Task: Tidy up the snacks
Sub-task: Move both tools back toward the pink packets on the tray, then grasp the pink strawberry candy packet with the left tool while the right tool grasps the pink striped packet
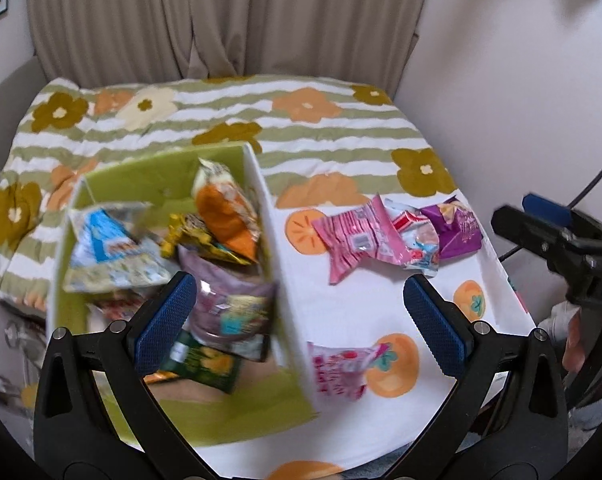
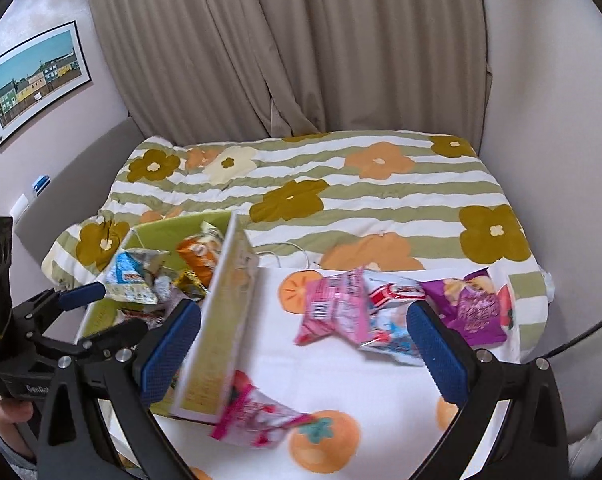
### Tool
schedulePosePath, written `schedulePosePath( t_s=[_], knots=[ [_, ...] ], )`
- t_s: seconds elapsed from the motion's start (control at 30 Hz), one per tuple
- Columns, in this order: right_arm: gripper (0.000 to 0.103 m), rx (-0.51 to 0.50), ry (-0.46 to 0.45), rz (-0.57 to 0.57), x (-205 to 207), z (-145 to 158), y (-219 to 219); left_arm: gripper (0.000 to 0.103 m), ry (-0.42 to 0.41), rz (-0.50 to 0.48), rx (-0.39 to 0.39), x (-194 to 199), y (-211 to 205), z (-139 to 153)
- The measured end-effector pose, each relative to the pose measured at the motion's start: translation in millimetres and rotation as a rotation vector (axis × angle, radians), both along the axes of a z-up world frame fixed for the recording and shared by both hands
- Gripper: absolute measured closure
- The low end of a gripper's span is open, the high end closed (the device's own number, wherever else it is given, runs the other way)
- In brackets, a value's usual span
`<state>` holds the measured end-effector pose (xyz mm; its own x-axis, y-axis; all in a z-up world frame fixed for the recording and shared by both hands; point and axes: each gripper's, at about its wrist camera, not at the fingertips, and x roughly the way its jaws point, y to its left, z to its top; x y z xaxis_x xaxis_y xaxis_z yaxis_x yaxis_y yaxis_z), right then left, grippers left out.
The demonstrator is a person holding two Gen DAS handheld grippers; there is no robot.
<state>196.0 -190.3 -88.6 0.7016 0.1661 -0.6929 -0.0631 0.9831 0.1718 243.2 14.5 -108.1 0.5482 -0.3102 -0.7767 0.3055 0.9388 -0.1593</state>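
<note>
Nearest the lens, the left gripper [image 1: 300, 322] holds its blue ribbed pads wide apart with nothing between them, poised over the white side wall of the green-lined cardboard box [image 1: 277, 280]. The right gripper [image 2: 303, 354] is likewise spread and empty. A small pink-and-white foil snack packet [image 2: 257, 416] lies on the white persimmon-print cloth [image 2: 341, 368], touching the outside of that box wall. It sits low between the right gripper's fingers, slightly toward the left one, with its long axis seemingly slanting away from the wall, though blur makes this uncertain. The right gripper appears the nearer. Further back, a pink striped packet [image 1: 351, 240] and a purple crisp bag [image 1: 459, 226] wait in a cluster, well apart from the box.
</note>
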Motion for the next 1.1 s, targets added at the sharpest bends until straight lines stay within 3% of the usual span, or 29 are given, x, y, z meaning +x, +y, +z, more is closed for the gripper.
schedulePosePath(
  t_s=[0.33,0.5,0.77,0.97,1.1],
  knots=[
    [0.000,-0.014,0.050,0.226,51,-31,-58,0.001,0.031,0.127,0.065,-37,-66,-40],
    [0.000,-0.007,0.077,0.299,69,-56,-73,0.001,0.050,0.152,0.180,-53,-98,-88],
    [0.000,0.014,0.142,0.324,81,-112,-89,0.001,0.064,0.157,0.366,-54,-120,-158],
    [0.000,-0.033,0.164,0.380,93,-132,-85,0.010,0.168,0.211,0.372,-41,-114,-197],
    [0.000,-0.075,0.156,0.436,101,-137,-76,0.013,0.197,0.231,0.323,-39,-107,-205]
  ],
)
